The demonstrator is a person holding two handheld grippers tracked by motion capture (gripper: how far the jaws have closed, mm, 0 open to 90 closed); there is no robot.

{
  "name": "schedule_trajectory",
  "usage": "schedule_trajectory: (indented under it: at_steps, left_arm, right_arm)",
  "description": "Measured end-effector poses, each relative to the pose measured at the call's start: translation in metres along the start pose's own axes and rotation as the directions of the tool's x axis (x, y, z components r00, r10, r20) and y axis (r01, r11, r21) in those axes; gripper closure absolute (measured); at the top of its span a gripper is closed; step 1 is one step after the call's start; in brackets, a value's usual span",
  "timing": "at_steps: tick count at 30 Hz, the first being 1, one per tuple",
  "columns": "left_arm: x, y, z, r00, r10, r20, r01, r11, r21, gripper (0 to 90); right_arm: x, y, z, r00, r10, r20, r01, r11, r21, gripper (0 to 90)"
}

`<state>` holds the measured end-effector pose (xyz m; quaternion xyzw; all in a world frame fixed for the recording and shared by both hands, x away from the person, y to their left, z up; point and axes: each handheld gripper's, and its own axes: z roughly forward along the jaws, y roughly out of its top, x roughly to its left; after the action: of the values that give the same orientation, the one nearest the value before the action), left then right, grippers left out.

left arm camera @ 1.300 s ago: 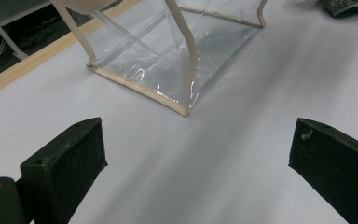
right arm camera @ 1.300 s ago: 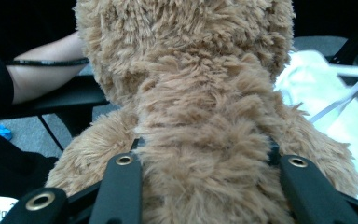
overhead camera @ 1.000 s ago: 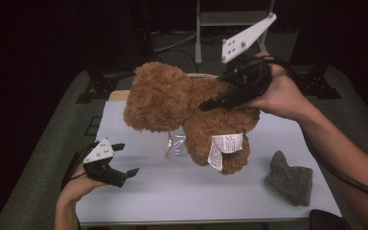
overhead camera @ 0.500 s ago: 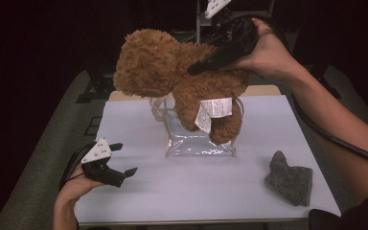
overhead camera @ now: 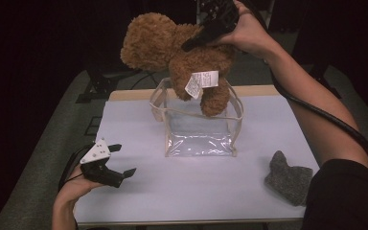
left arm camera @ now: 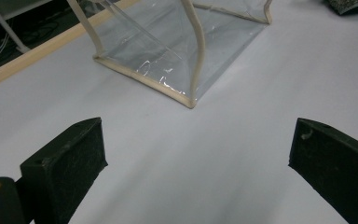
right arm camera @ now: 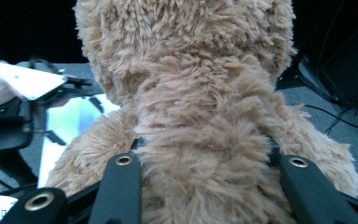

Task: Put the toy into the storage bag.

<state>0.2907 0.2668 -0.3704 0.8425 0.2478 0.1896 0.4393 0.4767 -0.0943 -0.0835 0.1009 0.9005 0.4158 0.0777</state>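
1. Overhead: brown teddy bear held in the air above the back half of the white table top, lower leg hanging just over the open mouth of the clear pouch; white care labels dangling from the body.
2. Right gripper clamped on the bear's torso from the far side, black jaws pressed into the fur on both flanks; cable trailing down along the forearm.
3. Left gripper low at the near left corner of the table, jaws spread wide with nothing between them; bare white surface ahead, pouch corner farther off.
4. Pouch standing upright near the table's middle, beige-trimmed rim gaping upward, well clear of every table edge.
5. Grey cloth lying near the right edge, well apart from the pouch.
6. Open room: wide bare strip along the near edge, between left gripper and cloth; wooden strip along the far edge behind the pouch.
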Motion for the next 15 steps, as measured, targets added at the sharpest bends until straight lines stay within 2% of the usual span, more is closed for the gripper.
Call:
schedule_trajectory:
  at_steps: [4, 8, 12, 15]
  left_arm:
    - [0.000, -0.001, 0.000, 1.0000, -0.003, 0.001, 0.003, 1.0000, 0.002, 3.0]
    - [0.000, -0.002, 0.000, 1.0000, -0.007, 0.003, 0.007, 1.0000, 0.005, 3.0]
    - [0.001, -0.003, 0.000, 0.9999, -0.012, 0.003, 0.012, 0.9999, 0.007, 3.0]
    - [0.000, -0.003, 0.000, 0.9999, -0.010, 0.004, 0.010, 0.9999, 0.007, 3.0]
  right_arm:
    - [-0.015, -0.001, 0.010, 0.9996, 0.013, 0.026, -0.013, 1.000, 0.020, 57.7]
    - [-0.022, -0.004, 0.022, 0.9993, 0.019, 0.032, -0.020, 0.999, 0.038, 57.5]
    - [-0.021, -0.009, 0.035, 0.9998, 0.008, 0.018, -0.008, 0.999, 0.049, 57.3]
    - [-0.013, -0.012, 0.039, 1.0000, 0.005, 0.005, -0.005, 0.999, 0.045, 57.3]
